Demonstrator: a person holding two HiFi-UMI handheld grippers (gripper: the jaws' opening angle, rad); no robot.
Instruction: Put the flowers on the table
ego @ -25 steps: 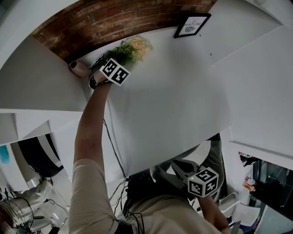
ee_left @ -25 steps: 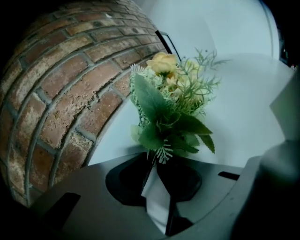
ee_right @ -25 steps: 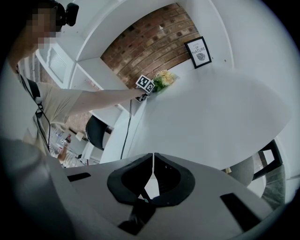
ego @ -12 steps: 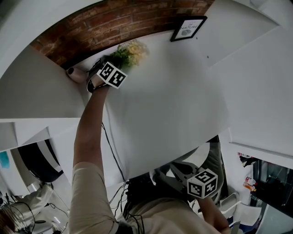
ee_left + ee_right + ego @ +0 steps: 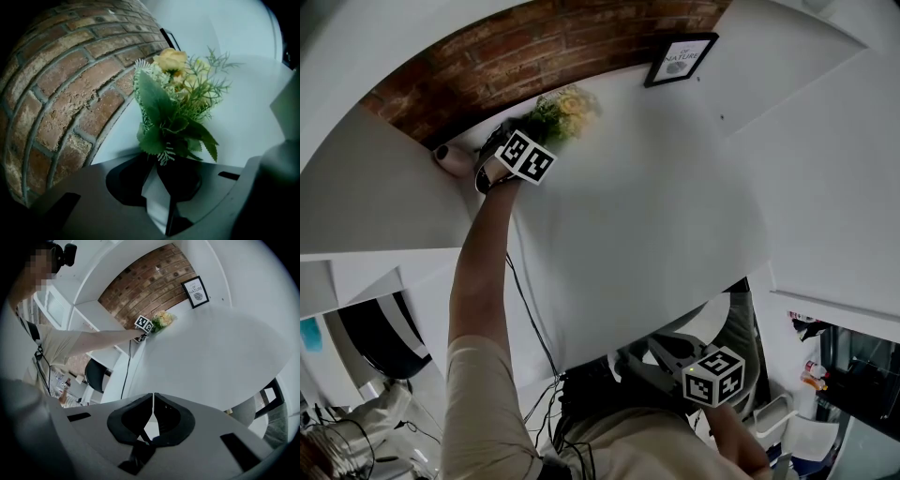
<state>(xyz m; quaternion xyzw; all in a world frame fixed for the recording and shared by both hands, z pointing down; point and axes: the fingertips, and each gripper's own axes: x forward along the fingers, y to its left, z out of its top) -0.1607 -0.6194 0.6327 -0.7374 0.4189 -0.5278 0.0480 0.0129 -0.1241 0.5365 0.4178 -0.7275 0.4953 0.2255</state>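
Note:
A small bunch of flowers (image 5: pixel 564 105) with yellow blooms and green leaves stands up at the far left corner of the white table (image 5: pixel 656 234), beside the brick wall. My left gripper (image 5: pixel 542 129) is shut on the bottom of the bunch. In the left gripper view the flowers (image 5: pixel 176 93) rise from between the narrow jaws of the left gripper (image 5: pixel 161 161); the stems are hidden there. The right gripper view shows the flowers (image 5: pixel 161 319) far off. My right gripper (image 5: pixel 152 401) is shut and empty, and in the head view it (image 5: pixel 652 345) hangs by the table's near edge.
A black-framed picture (image 5: pixel 680 58) leans at the table's far end against the brick wall (image 5: pixel 516 52). A pale pink rounded object (image 5: pixel 450 157) lies left of the left gripper. A black cable (image 5: pixel 530 319) hangs along the table's left edge. White shelves stand left; a dark chair (image 5: pixel 96 376) stands beyond.
Only the head view has shifted a little. The grippers and the flowers keep their places.

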